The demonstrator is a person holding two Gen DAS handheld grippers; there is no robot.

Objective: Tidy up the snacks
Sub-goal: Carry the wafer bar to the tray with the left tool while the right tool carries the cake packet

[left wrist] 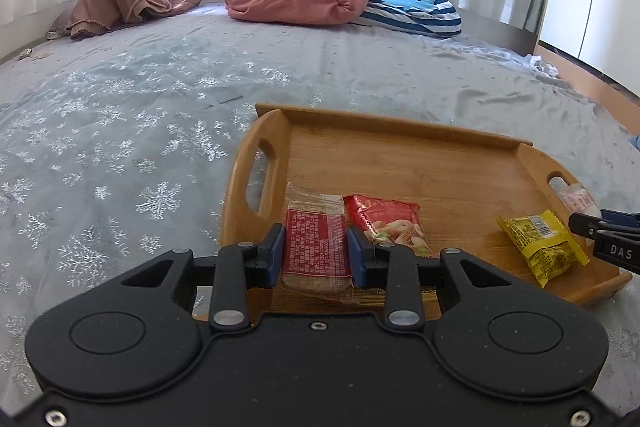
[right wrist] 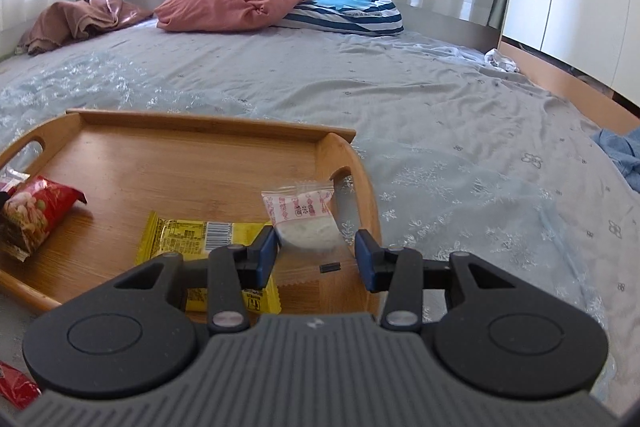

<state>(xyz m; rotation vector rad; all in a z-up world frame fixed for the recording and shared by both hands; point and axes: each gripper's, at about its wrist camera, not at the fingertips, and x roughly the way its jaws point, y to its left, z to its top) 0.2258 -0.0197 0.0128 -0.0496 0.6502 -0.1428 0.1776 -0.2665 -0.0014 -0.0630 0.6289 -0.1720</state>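
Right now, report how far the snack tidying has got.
Done: the red peanut packet, yellow packet and clear packet with white contents lie in the wooden tray. In hand: the left gripper clamps a red-labelled cracker bar over the tray. Left: release it; a red wrapper lies outside. The right gripper is open.

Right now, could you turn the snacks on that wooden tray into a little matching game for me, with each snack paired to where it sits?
Snacks:
1. red-labelled cracker pack
2. red nut packet
3. yellow snack packet
4. clear white-sweet packet

Places:
A. by the wooden tray's right handle, before the open right gripper
B. just right of the cracker pack
C. near the tray's front right corner
D. between the left gripper's pads

Pairs: 1-D, 2-B, 3-C, 4-A
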